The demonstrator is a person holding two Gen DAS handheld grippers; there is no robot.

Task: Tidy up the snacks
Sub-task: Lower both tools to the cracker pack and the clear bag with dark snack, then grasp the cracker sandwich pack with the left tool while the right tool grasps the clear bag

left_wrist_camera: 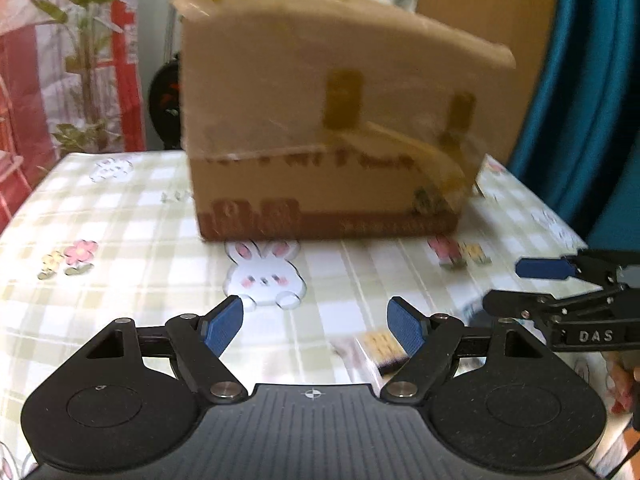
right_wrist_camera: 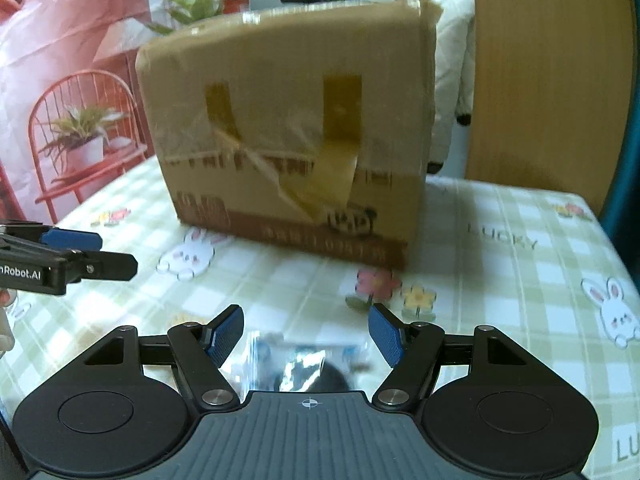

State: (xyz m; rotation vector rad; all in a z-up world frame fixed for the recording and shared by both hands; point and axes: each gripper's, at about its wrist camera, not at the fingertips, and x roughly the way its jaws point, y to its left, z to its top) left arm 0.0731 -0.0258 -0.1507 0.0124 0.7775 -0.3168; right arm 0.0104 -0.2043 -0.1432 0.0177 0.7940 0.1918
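Both grippers hovered low over a checked bunny-print tablecloth point(left_wrist_camera: 120, 208), facing a taped cardboard box point(left_wrist_camera: 320, 128) at twelve o'clock. The left gripper point(left_wrist_camera: 316, 324) had its blue pads spread wide, holding nothing; a small yellow-and-black snack packet point(left_wrist_camera: 384, 346) lay at its five o'clock. The right gripper point(right_wrist_camera: 306, 330) was likewise spread wide, with a shiny blue-and-silver snack wrapper point(right_wrist_camera: 296, 364) lying at six o'clock, just below its pads. A good pick would probably centre the pads over the wrapper before closing. Motion blur hid the print on both snacks, and the box's top was out of view.
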